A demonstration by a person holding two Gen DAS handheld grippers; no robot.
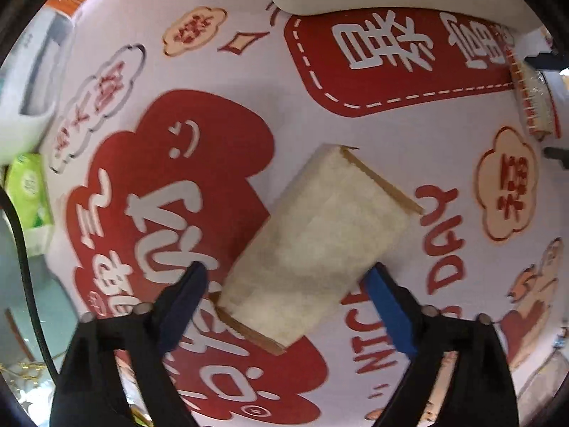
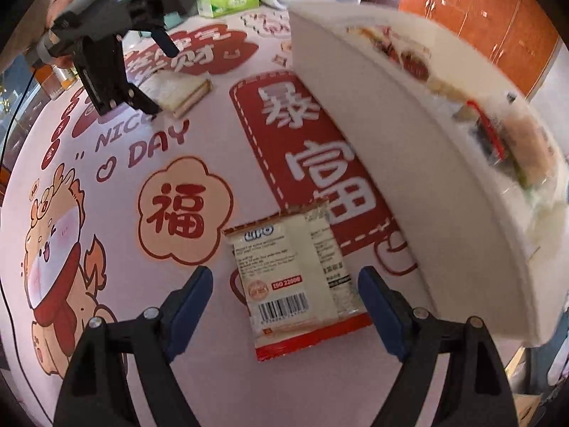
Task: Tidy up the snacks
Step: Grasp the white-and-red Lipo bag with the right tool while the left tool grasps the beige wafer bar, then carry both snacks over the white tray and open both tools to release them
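Both grippers spread over snack packs on the printed surface (image 2: 106, 213).

Right gripper (image 2: 286, 284): jaws released, straddling the cream pack with barcode (image 2: 295, 274), which lies flat just beside the white bin (image 2: 409, 178) holding other snacks. Left gripper (image 1: 288, 277): jaws apart around the pale wrapped sandwich pack (image 1: 316, 245), pads not visibly pressing; the pack lies flat near the surface's middle. Beyond, a green tissue pack (image 2: 227, 0).

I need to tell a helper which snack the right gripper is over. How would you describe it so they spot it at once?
On the red-and-white printed tablecloth, beside the white bin, lies a flat cream packet, between the right gripper's open fingers. Unlike the plain sandwich pack farther off, it shows a barcode and a red bottom edge.
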